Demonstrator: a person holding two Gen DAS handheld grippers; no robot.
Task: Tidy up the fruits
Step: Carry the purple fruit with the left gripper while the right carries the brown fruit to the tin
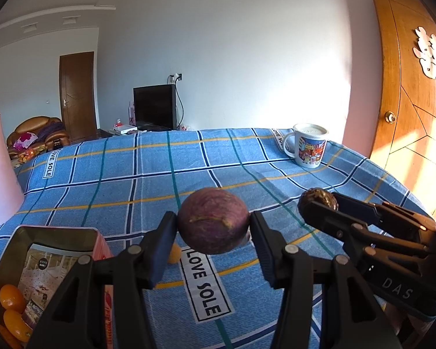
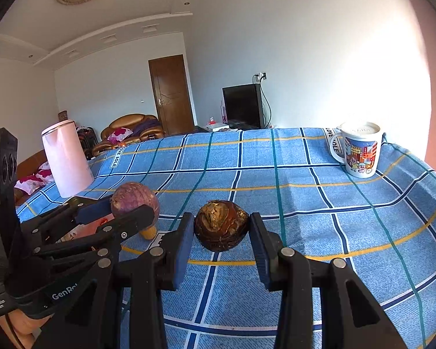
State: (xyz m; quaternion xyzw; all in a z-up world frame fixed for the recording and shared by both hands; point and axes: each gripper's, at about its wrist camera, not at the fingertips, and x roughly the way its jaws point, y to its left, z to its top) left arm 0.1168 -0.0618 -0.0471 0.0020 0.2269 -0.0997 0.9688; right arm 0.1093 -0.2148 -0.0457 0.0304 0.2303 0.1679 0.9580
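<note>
While both fruits are held clear of the checked tablecloth [image 1: 148, 180], the move ahead is judged to turn on where the open tin [image 1: 58, 250] lies. In the left wrist view the tin is seen at about eight o'clock from the left gripper [image 1: 213, 225], just beside its left finger, with small orange fruits [image 1: 11, 296] already inside and another orange fruit [image 1: 174, 253] resting on the cloth beneath the gripper. The left gripper is clamped on the purple fruit [image 1: 213, 221], a nearly round body with no clear long axis, gripped at its sides. At about three o'clock from it, the right gripper [image 2: 221, 226] is closed around the brown fruit [image 2: 221, 225], likewise roundish, with its rough end turned toward the camera. The left gripper is judged the nearer to the tin, so its fruit would need only a short carry down and leftward; the brown fruit would have to cross over. A pink kettle [image 2: 66, 160] stands at ten o'clock and a mug [image 2: 360, 149] at two o'clock, both well apart from the tin.
</note>
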